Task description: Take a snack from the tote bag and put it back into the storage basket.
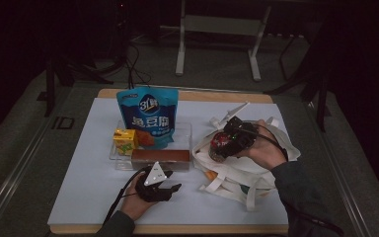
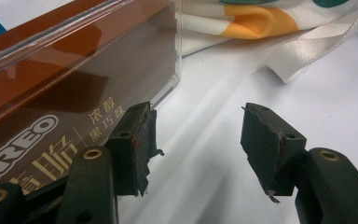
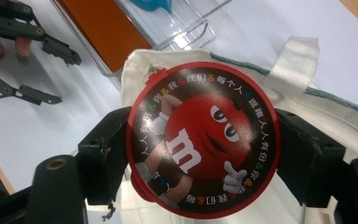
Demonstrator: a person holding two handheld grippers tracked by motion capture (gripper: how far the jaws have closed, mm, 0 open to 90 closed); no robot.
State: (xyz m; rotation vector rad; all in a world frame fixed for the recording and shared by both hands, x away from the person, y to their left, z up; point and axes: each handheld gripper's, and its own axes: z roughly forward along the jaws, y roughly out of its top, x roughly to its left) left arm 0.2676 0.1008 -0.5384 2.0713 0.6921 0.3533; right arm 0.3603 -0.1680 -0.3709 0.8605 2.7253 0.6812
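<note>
Dark room, white bench. Right gripper jaws clamp the M&M's tub over the open tote bag, not yet dropped in. Left gripper jaws open, empty, beside the Oreo box. Box, pouch and yellow carton look unpacked.

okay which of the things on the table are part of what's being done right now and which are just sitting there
In the job: M&M's tub, held in the right gripper; white tote bag under it.

Lying about: blue snack pouch, yellow juice carton, brown Oreo box, clear tray.
</note>
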